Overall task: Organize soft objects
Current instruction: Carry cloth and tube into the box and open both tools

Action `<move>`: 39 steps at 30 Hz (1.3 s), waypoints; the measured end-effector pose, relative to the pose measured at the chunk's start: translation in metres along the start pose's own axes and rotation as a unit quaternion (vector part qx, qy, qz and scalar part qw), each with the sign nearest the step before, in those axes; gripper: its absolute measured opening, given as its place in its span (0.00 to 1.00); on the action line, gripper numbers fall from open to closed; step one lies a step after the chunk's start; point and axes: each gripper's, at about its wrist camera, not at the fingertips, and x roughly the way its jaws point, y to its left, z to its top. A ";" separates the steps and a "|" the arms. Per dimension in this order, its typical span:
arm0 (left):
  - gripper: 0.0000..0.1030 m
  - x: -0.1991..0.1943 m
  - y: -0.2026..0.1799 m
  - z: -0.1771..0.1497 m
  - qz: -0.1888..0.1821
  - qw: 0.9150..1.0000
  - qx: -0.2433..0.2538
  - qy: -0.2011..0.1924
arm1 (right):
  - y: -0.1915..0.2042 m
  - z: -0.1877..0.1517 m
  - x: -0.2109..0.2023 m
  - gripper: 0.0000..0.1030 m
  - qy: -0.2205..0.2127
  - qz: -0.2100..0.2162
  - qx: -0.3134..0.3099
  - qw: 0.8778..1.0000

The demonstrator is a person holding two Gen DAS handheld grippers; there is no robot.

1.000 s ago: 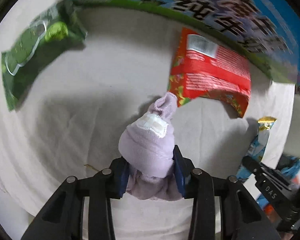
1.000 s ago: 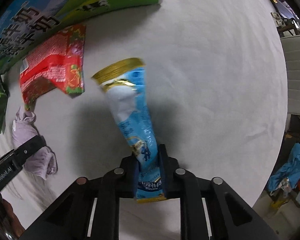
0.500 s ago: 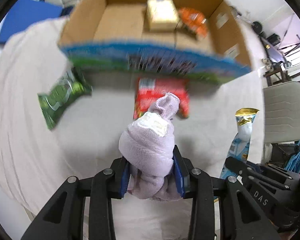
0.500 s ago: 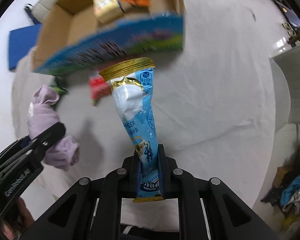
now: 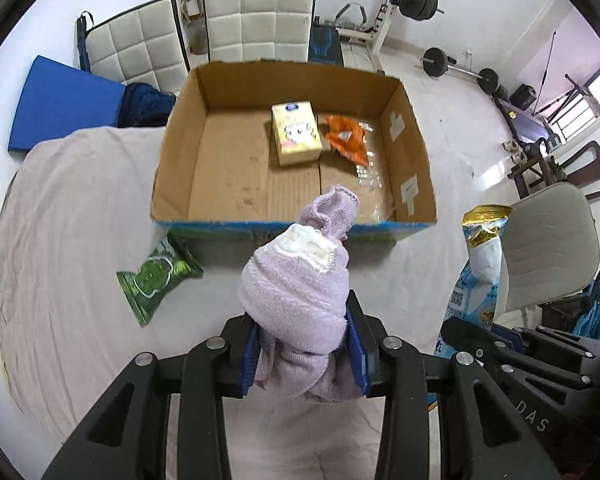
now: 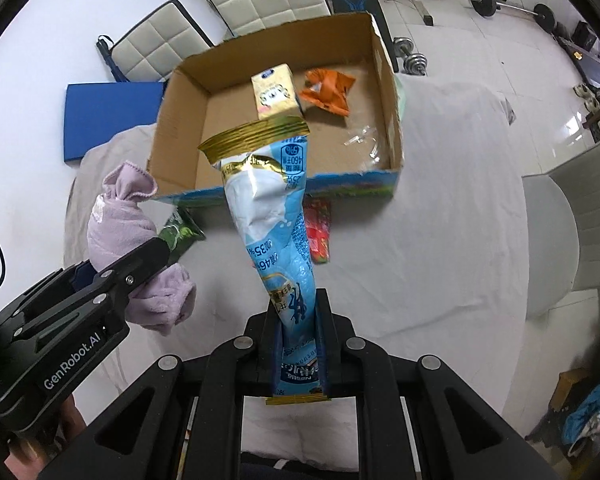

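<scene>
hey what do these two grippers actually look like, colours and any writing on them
Both are black, angular frames with cut-out openings and silver round screw heads. Blue pads line the fingers of the left gripper and the right gripper. White lettering on the left one's side reads GenRobot.AI. A black cable loops behind it.

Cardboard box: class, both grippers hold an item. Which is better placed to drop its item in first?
Probably the left gripper: its purple cloth already overlaps the cardboard box near edge. The right gripper holds its blue pouch similarly close.
</scene>
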 end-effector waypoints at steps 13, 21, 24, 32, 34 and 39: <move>0.33 -0.008 0.020 0.065 0.013 0.999 0.013 -0.027 | 0.003 0.092 -0.002 0.14 -0.030 -0.012 0.007 0.999; 0.33 0.050 0.055 0.138 0.040 0.999 0.016 0.021 | -0.018 0.173 0.063 0.14 0.002 -0.083 0.032 0.996; 0.33 0.077 0.063 0.158 0.046 0.998 0.011 0.041 | -0.024 0.193 0.092 0.14 0.019 -0.110 0.034 0.993; 0.34 0.141 0.066 0.193 0.058 0.994 0.027 0.094 | -0.032 0.223 0.138 0.14 0.048 -0.144 0.035 0.988; 0.36 0.155 0.066 0.199 0.061 0.992 0.032 0.103 | -0.033 0.227 0.144 0.15 0.053 -0.153 0.036 0.986; 0.37 0.182 0.071 0.208 0.065 0.988 0.019 0.142 | -0.034 0.234 0.157 0.18 0.067 -0.161 0.033 0.984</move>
